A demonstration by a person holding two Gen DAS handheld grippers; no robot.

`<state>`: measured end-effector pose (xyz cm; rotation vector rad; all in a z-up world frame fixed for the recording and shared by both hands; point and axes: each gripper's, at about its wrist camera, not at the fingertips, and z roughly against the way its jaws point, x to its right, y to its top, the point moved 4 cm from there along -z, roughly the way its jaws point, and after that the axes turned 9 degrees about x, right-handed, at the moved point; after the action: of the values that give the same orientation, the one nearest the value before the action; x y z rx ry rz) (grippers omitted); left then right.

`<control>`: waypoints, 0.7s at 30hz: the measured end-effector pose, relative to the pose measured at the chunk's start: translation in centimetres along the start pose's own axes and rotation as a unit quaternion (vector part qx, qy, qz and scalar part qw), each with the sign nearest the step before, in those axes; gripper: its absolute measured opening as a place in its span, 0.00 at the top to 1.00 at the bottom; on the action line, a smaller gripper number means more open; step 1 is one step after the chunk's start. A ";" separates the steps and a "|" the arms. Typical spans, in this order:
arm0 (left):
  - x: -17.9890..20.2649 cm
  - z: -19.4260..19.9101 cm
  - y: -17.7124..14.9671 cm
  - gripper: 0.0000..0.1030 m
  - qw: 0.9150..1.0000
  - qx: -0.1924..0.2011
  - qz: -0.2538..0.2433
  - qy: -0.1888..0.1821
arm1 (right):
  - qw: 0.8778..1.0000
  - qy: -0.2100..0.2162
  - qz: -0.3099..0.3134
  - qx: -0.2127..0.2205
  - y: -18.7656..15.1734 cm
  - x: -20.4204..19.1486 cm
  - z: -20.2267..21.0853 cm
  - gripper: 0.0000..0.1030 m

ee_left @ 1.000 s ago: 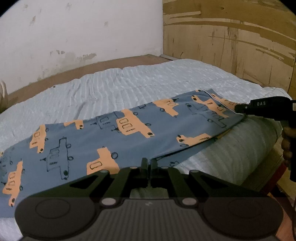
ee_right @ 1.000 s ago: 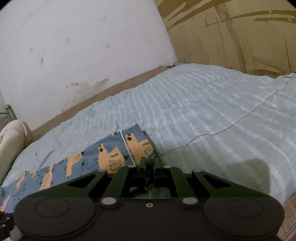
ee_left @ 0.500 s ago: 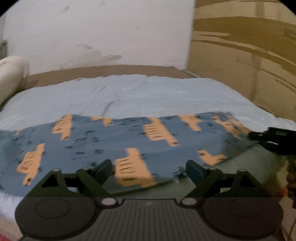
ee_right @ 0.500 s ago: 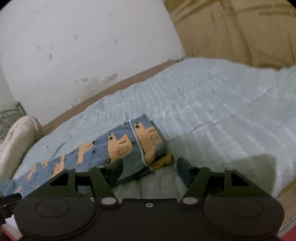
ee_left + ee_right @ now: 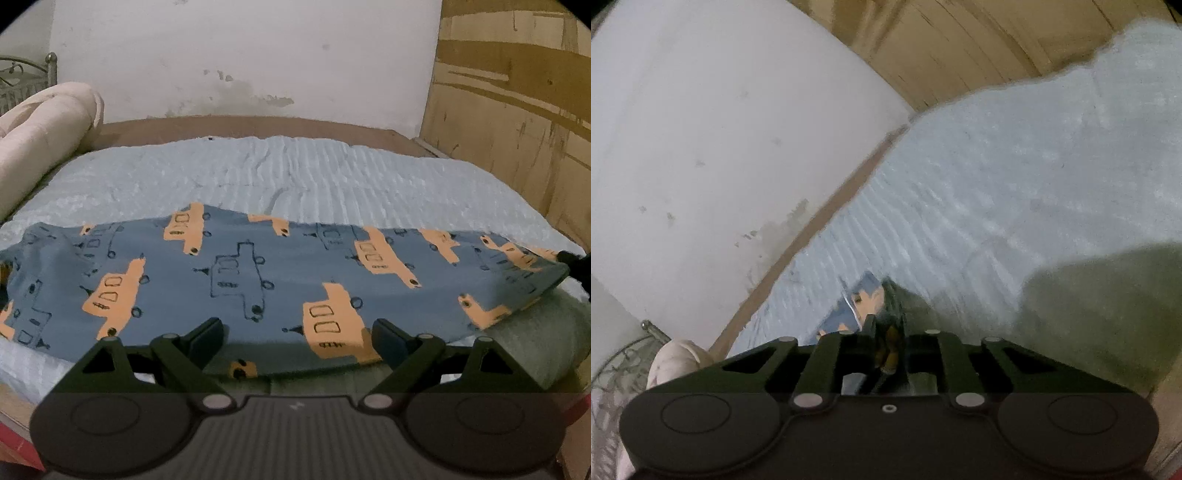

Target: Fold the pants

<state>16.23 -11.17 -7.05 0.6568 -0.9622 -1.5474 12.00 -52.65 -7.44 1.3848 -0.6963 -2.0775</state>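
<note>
Pale blue quilted bed [image 5: 332, 177]: pants [image 5: 258, 273] lie lengthwise across its near edge, right gripper [image 5: 886, 336] (jaws just closing) pinching their right-hand end, left gripper [image 5: 297, 336] spread wide, astride the near long edge, gripping nothing.

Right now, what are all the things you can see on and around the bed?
pants: one, blue with orange vehicle prints, laid flat across the near side of the bed
bed cover: one, pale blue and ribbed, over the whole bed
rolled blanket: one, cream, at the far left of the bed
metal bed frame: one, grey, behind the roll
wall: white and stained, behind the bed
wooden panel: brown, to the right
left gripper: one, black, open at the pants' near edge, nothing pinched
right gripper: one, black, has just been closing, pinching the pants' end
</note>
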 end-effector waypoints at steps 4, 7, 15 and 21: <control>-0.8 -0.2 0.0 0.11 1.000 -0.003 0.005 0.007 | 0.999 0.014 0.025 0.014 1.4 -0.7 1.0 0.90; -1.5 -0.1 0.0 0.11 1.000 -0.006 0.014 0.010 | 0.999 -0.014 0.048 -0.006 0.4 0.0 0.2 0.90; -5.2 2.2 2.0 0.03 0.998 0.032 0.035 0.035 | 0.996 -0.027 0.089 -0.005 -1.1 0.0 0.6 0.53; -10.7 5.1 4.3 0.02 0.992 0.058 0.046 0.099 | 0.986 0.001 0.165 0.018 -2.5 -4.4 1.8 0.08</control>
<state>16.36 0.34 -1.82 0.8199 -0.9244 -1.3256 11.38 -47.62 -5.68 1.1966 -0.9004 -1.8097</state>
